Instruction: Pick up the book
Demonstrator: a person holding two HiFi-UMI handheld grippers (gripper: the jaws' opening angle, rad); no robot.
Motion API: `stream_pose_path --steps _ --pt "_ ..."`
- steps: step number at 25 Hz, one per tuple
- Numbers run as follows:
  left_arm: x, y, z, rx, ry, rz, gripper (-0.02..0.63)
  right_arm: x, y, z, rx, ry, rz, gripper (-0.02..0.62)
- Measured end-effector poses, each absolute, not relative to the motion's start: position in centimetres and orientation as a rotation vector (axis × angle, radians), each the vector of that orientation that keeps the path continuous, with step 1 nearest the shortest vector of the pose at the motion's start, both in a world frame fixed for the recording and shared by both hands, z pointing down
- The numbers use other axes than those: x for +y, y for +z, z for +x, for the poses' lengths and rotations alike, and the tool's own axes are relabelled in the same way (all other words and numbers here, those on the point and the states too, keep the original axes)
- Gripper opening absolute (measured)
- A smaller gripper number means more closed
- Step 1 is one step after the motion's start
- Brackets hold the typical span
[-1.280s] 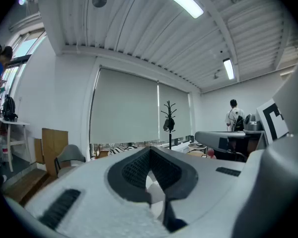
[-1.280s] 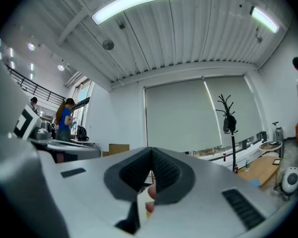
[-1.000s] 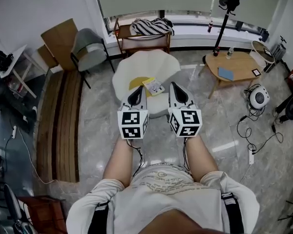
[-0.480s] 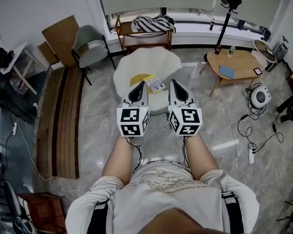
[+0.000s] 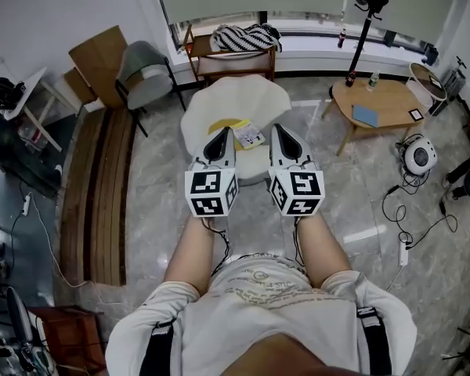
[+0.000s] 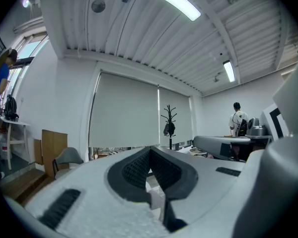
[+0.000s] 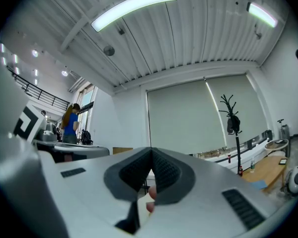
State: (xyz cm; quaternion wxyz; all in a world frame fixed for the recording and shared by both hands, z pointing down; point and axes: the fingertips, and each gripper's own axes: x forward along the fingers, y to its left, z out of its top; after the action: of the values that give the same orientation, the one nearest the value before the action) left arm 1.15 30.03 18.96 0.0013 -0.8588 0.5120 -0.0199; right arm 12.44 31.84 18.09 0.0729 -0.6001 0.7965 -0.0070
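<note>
A small pale book [image 5: 248, 136] lies on a white shell-shaped seat [image 5: 235, 100], next to a yellow item [image 5: 222, 127]. The person holds both grippers out level, side by side, above the seat's near edge. In the head view the left gripper [image 5: 222, 132] has its tip just left of the book, and the right gripper [image 5: 280, 129] has its tip just right of it. Neither touches the book. In the left gripper view the left gripper [image 6: 150, 151] has its ribbed pads meeting, with nothing between them. The right gripper [image 7: 151, 152] looks the same in its own view.
A wooden coffee table [image 5: 376, 104] stands at the right, with a white round device [image 5: 417, 155] and cables on the floor by it. A grey chair [image 5: 145, 69], a bench with a striped cloth [image 5: 236, 41] and wooden planks [image 5: 102, 194] are at the back and left.
The left gripper has edged slightly forward toward the seat. The right gripper has kept still. Both stay shut.
</note>
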Motion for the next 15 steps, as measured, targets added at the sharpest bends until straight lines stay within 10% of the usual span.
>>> stream_pose_path --steps 15 --pt "30.1 19.0 6.1 1.606 -0.102 -2.624 0.012 31.3 19.0 16.8 2.426 -0.027 -1.748 0.025"
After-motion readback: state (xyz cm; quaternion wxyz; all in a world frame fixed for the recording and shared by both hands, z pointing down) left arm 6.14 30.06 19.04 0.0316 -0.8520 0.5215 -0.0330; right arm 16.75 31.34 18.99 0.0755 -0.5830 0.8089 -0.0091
